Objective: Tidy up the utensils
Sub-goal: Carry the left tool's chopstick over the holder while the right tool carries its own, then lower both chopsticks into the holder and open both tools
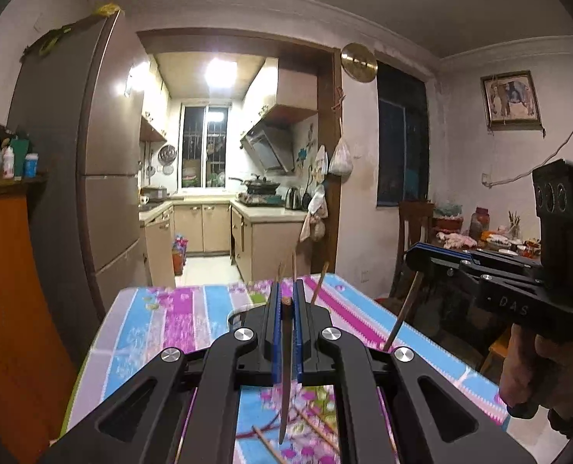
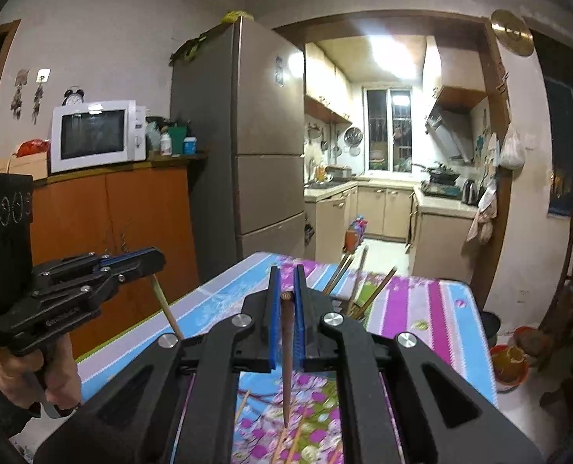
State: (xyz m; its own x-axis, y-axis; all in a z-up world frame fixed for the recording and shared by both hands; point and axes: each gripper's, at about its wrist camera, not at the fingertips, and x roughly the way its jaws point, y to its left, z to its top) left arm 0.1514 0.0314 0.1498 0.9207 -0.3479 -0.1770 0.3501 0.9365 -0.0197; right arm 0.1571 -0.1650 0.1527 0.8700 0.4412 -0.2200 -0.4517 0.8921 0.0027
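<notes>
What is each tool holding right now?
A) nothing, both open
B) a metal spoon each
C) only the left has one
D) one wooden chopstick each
D: the left tool and the right tool each clamp a brown wooden chopstick between blue pads, tip hanging down.

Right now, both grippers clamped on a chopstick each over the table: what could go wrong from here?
1. The left gripper pinches its chopstick near the top end, so the long hanging part could swing or slip out.
2. Same for the right gripper and its chopstick.
3. Chopsticks already standing in the holder splay outward; inserting more could knock them, and loose chopsticks on the table could roll.
</notes>
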